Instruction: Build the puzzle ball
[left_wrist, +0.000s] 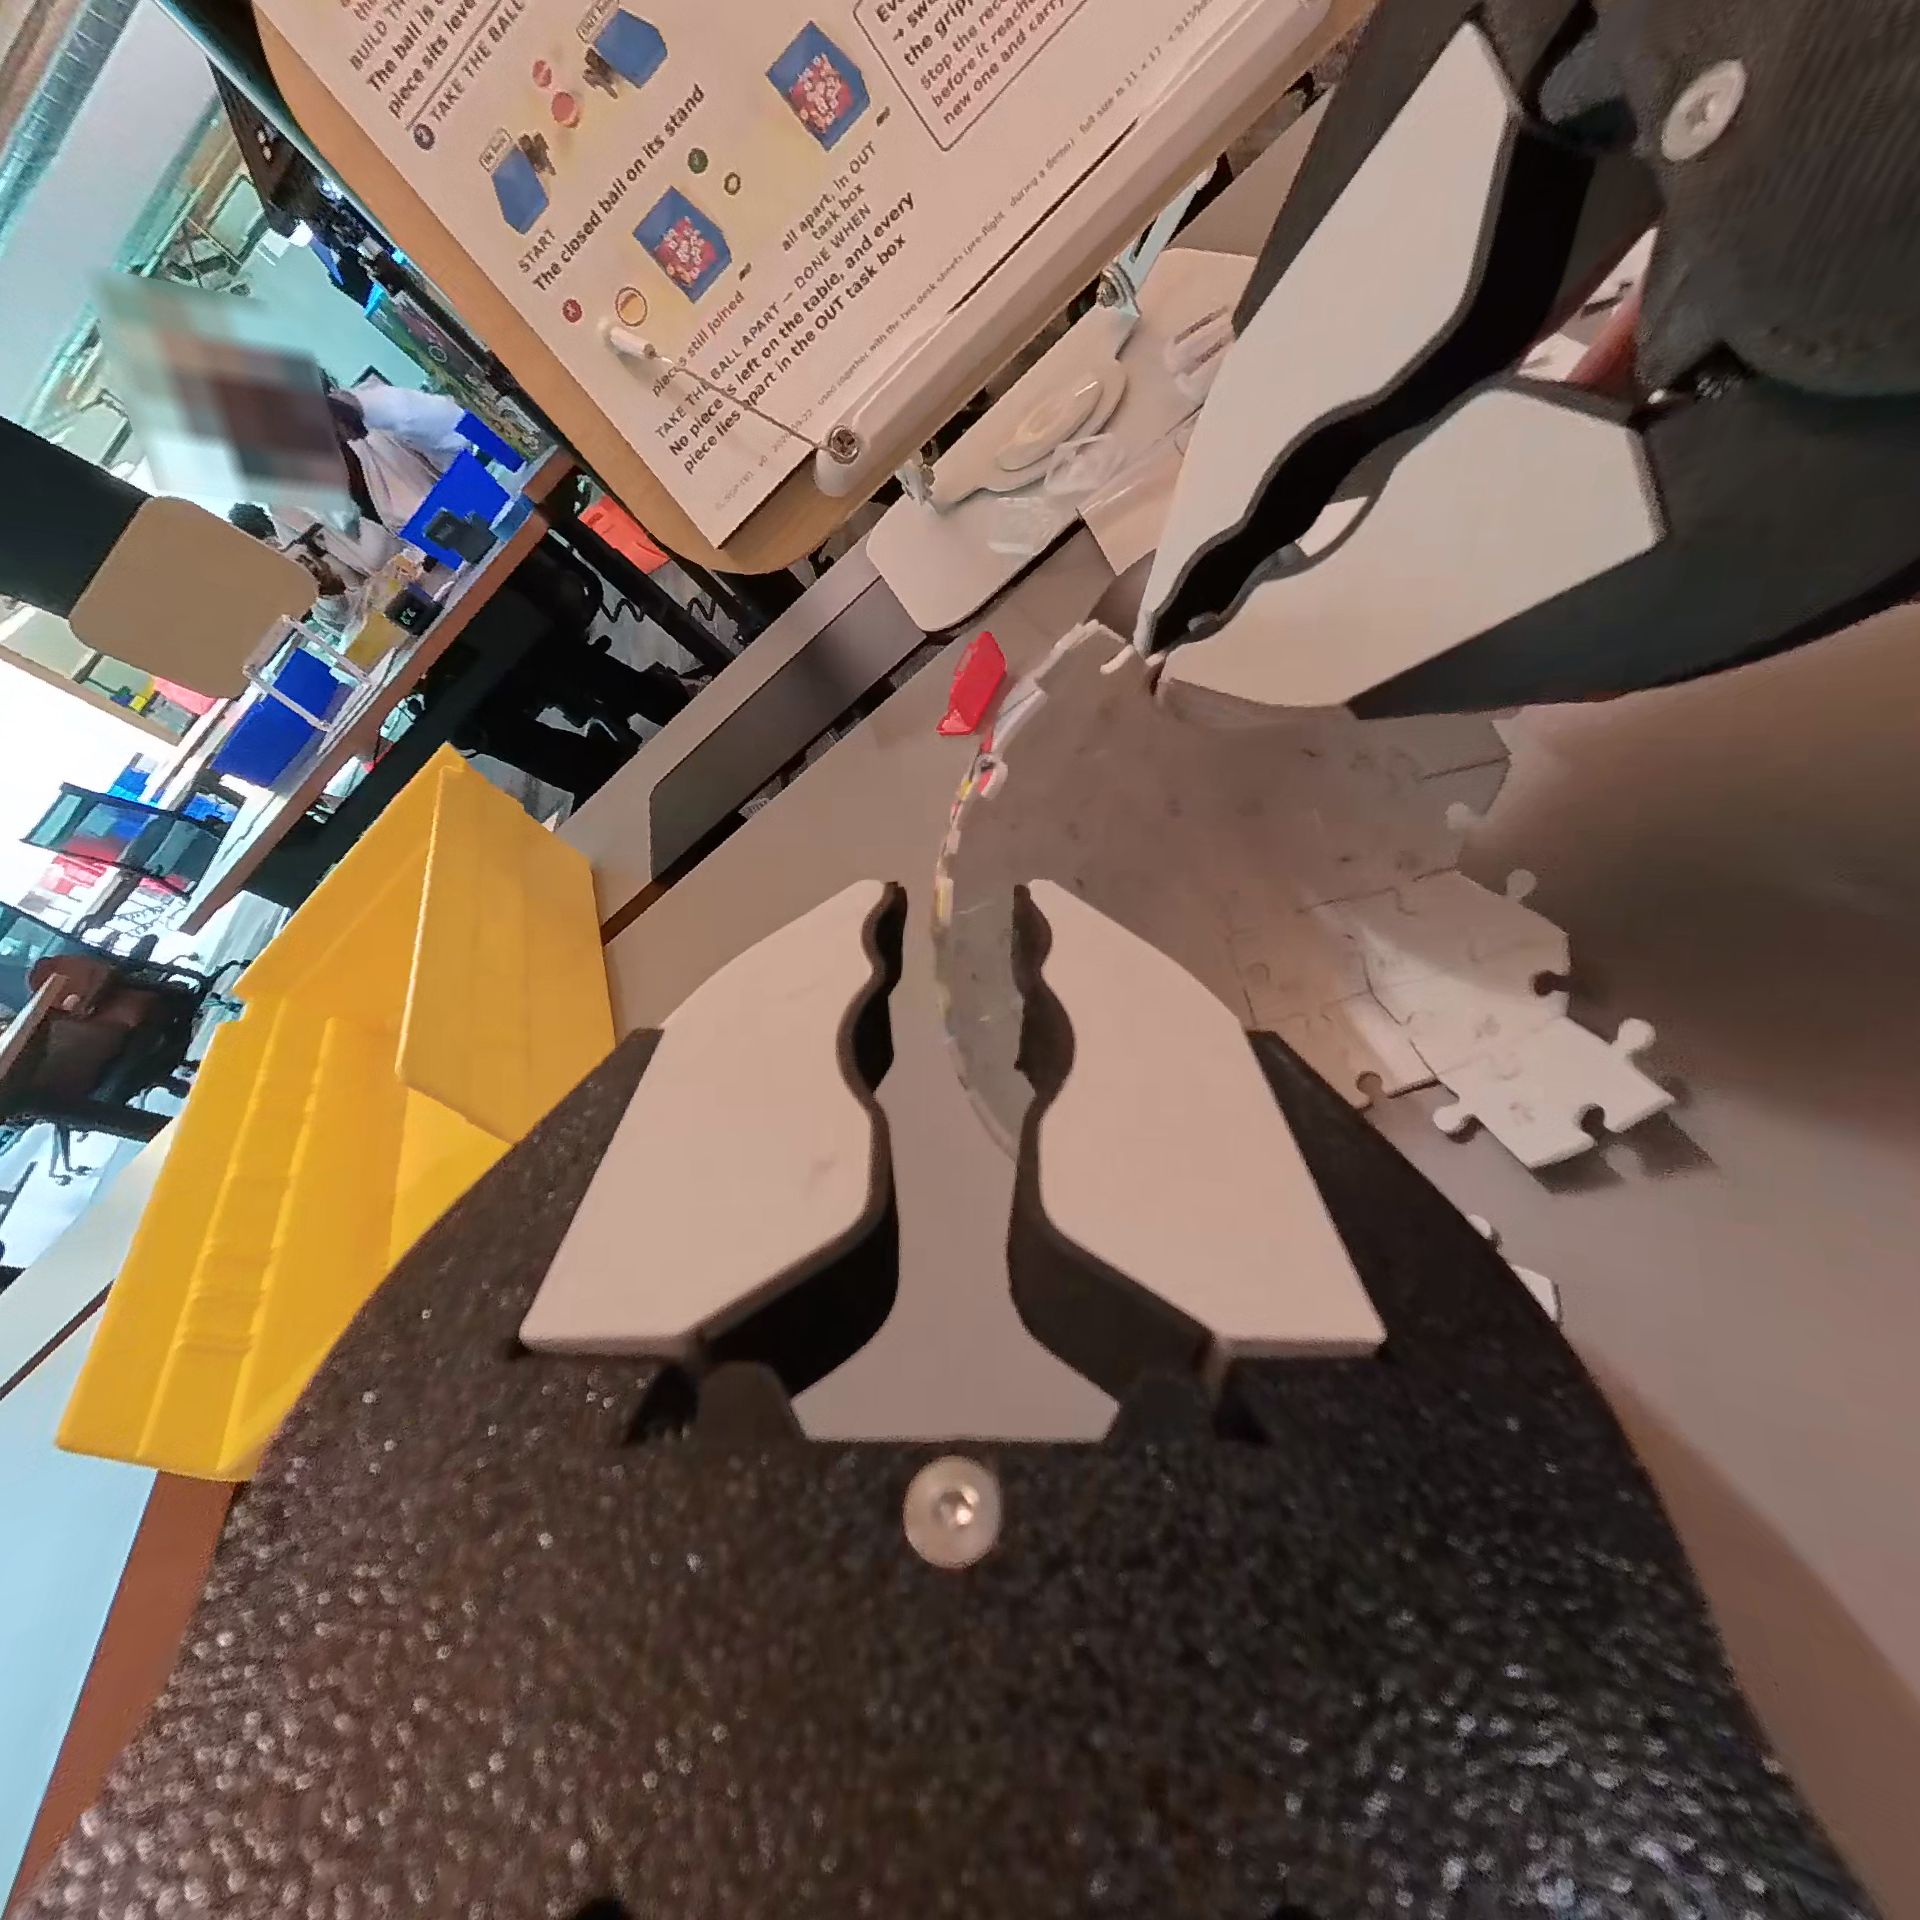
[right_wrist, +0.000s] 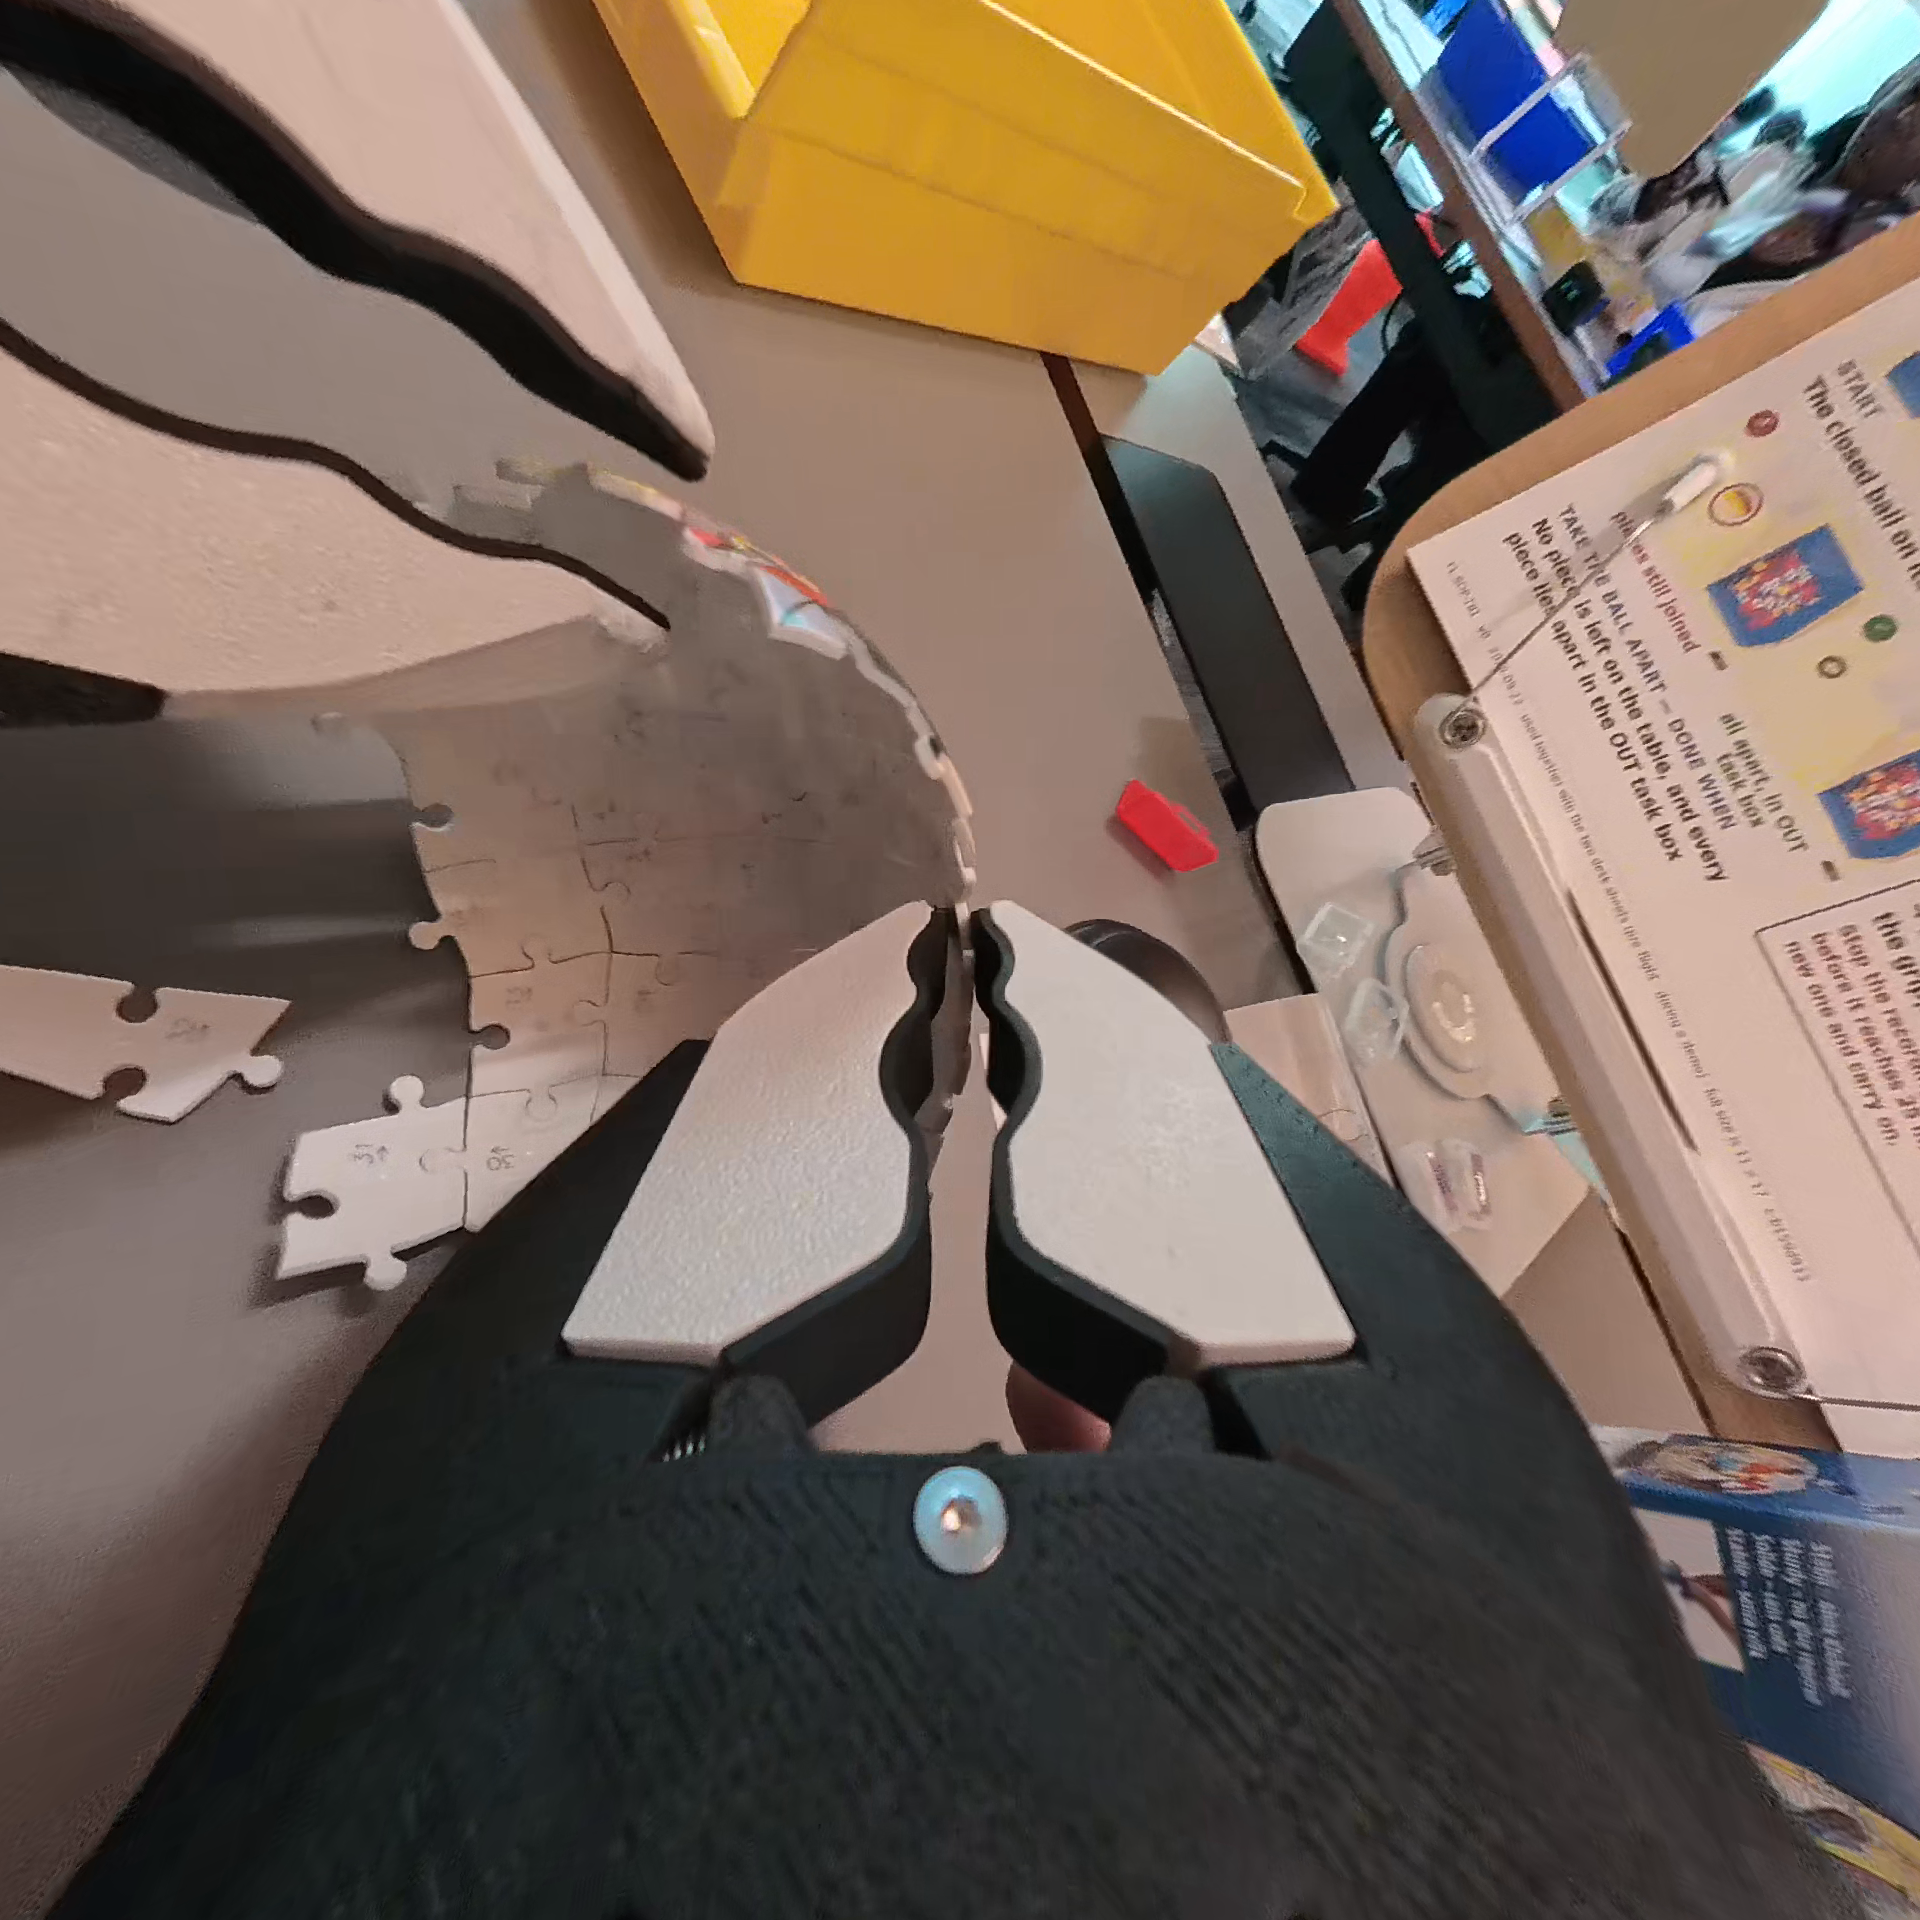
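Note:
The partly built puzzle ball (right_wrist: 675, 790) is a curved shell of joined pieces with its grey-white inside facing me; it also shows in the left wrist view (left_wrist: 1195, 831). My right gripper (right_wrist: 961, 920) is shut on the shell's jagged rim; in the left wrist view it (left_wrist: 1153, 660) comes in from the upper right. My left gripper (left_wrist: 961, 899) straddles another part of the rim with a visible gap between its fingers; in the right wrist view it (right_wrist: 670, 540) is at the upper left. A strip of loose pieces (right_wrist: 156, 1049) lies on the table to the left of the shell.
A yellow bin (left_wrist: 395, 1039) stands on the grey table (left_wrist: 1714, 1455). A small red part (right_wrist: 1164, 826) lies beyond the shell. An instruction board (right_wrist: 1714, 831) on a white stand base (right_wrist: 1340, 852), small clear plastic parts (right_wrist: 1361, 997) and a blue box (right_wrist: 1787, 1621) are on the right. My hands' fingertips stand some 7 centimeters from each other.

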